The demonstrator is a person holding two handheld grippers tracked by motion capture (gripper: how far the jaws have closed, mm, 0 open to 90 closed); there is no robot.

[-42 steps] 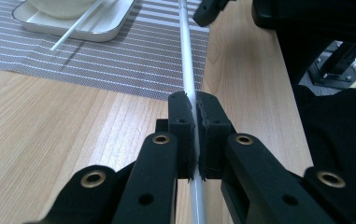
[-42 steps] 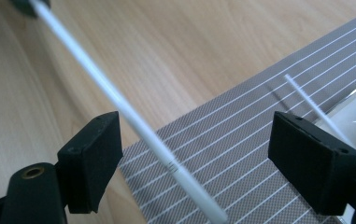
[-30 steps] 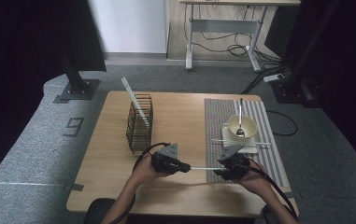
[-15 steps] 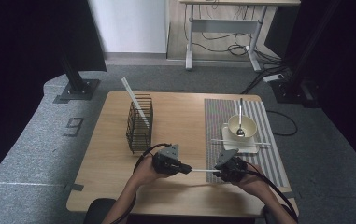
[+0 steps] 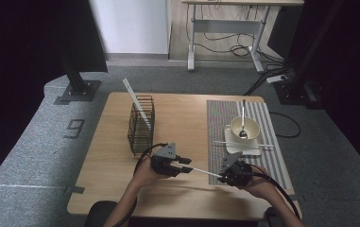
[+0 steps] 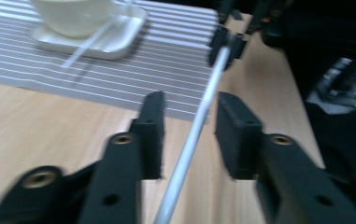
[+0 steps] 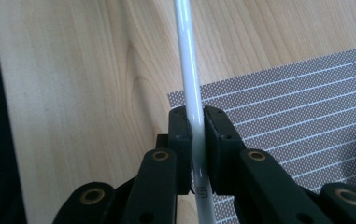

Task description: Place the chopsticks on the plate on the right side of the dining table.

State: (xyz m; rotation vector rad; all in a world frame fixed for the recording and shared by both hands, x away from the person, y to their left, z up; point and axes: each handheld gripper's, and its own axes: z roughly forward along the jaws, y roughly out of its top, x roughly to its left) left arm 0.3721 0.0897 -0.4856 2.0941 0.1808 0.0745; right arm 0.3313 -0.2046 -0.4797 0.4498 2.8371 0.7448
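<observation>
The table (image 5: 121, 184) is carrying a wire basket (image 5: 141, 124) on the person's left and a striped mat (image 5: 272, 156) on the right, with a bowl (image 5: 244, 126) on a small plate (image 5: 255, 150) standing on the mat. The white stick (image 5: 200, 170) is lying level just above the table at the mat's near left edge, its long axis running from the left gripper (image 5: 185, 165) across to the right gripper (image 5: 224, 177). The right gripper (image 7: 196, 135) is pinching the stick (image 7: 189, 93) hard between its pads, having just been closing on it. The left gripper (image 6: 187, 135) has just been opening: its jaws are standing apart with the stick (image 6: 199, 126) passing between them, nearer the right-hand finger (image 6: 238, 135) in the left gripper view, apparently untouched. The handover is judged complete; the next move turns on drawing the left gripper back along the stick's axis.
</observation>
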